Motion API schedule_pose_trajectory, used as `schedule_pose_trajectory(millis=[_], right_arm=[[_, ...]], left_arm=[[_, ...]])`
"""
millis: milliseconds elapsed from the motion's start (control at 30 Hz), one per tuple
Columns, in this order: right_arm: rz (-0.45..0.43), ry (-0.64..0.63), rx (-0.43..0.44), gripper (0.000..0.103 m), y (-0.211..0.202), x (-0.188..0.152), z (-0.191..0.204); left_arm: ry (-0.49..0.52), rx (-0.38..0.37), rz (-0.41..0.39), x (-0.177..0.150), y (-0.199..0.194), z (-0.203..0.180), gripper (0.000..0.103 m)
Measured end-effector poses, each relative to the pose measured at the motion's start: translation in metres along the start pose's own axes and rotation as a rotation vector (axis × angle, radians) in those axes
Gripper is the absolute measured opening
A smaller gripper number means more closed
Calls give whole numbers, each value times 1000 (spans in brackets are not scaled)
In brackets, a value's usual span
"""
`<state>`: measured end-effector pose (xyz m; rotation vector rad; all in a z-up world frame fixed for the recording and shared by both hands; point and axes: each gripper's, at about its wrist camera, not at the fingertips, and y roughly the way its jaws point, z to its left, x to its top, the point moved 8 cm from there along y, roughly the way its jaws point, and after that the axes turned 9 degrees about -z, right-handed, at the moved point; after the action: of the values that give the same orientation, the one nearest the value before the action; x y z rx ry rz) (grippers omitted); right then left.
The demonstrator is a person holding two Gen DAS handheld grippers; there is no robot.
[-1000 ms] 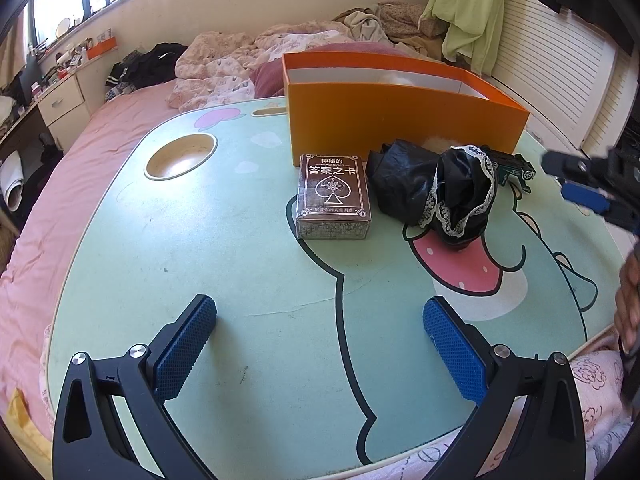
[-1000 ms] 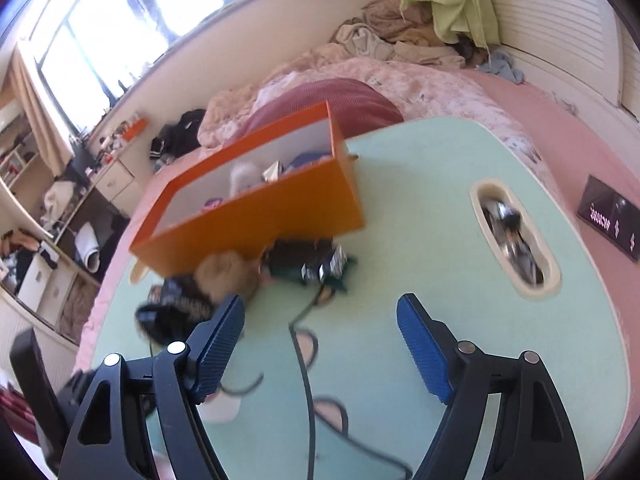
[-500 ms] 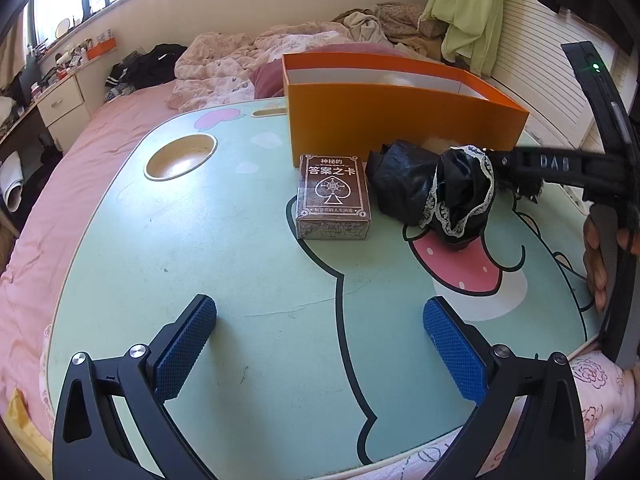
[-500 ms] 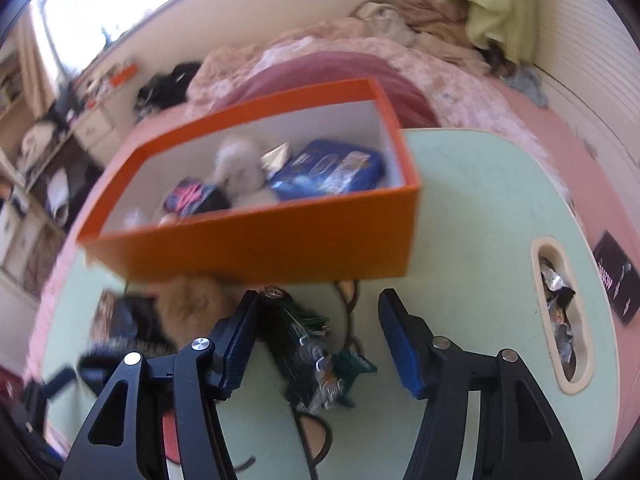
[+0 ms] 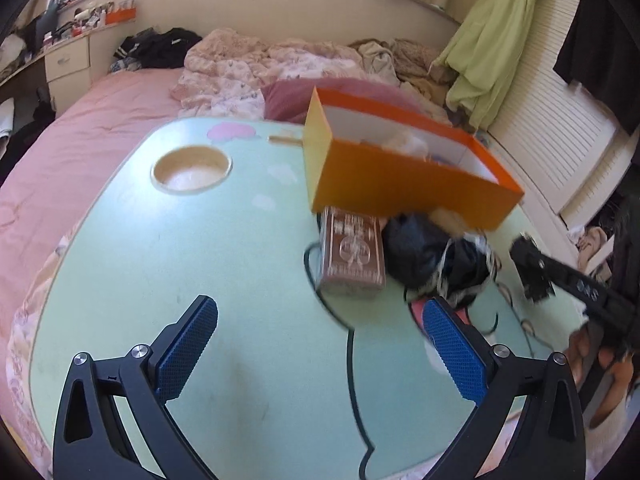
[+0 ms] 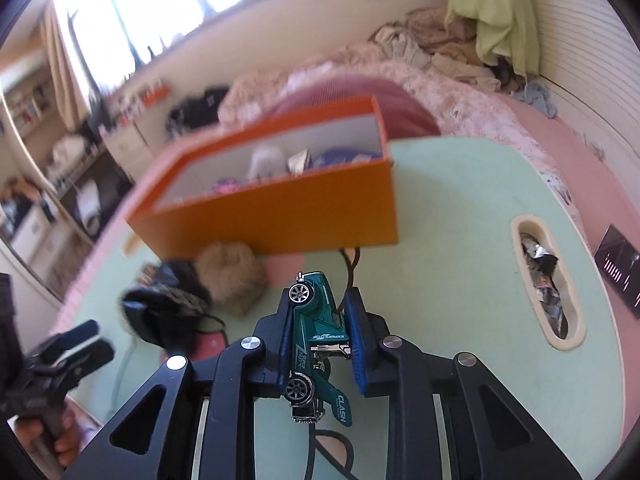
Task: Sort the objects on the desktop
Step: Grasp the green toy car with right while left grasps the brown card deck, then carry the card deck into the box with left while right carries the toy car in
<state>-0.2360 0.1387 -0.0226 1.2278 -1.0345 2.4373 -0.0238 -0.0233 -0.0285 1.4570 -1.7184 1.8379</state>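
Car (image 6: 318,336) now gripped; orange box (image 6: 280,216) ahead.

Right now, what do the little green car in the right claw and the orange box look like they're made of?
Green toy car: probably painted die-cast metal or plastic; glossy teal body, printed lettering, chrome-looking wheels. Orange box: looks like cardboard; thin flat matte walls, white inside, sharp folded corners.

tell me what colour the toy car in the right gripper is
Teal green toy car with white lettering and chrome wheels; clearest in the right wrist view.
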Motion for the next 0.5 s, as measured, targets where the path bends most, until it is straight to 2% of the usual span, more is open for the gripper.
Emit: schedule_pose_trajectory(millis=[33, 133, 167, 233, 267, 367, 500], right_arm=[[-5, 8, 9, 23, -2, 0, 0], [0, 10, 9, 23, -3, 0, 2], [2, 10, 11, 23, -3, 1, 3], [5, 8, 10, 23, -3, 1, 4], [1, 8, 10, 23, -3, 1, 4], [-7, 6, 4, 23, -4, 1, 2], [-6, 13, 13, 23, -5, 2, 2]], left_arm=[[19, 7, -2, 4, 4, -3, 99], [133, 66, 37, 11, 25, -12, 81], [152, 76, 55, 11, 32, -14, 71], [134, 14, 67, 13, 36, -17, 46], [130, 4, 81, 12, 38, -17, 19], [145, -39, 63, 6, 30, -20, 20], [114, -108, 19, 5, 8, -18, 19]])
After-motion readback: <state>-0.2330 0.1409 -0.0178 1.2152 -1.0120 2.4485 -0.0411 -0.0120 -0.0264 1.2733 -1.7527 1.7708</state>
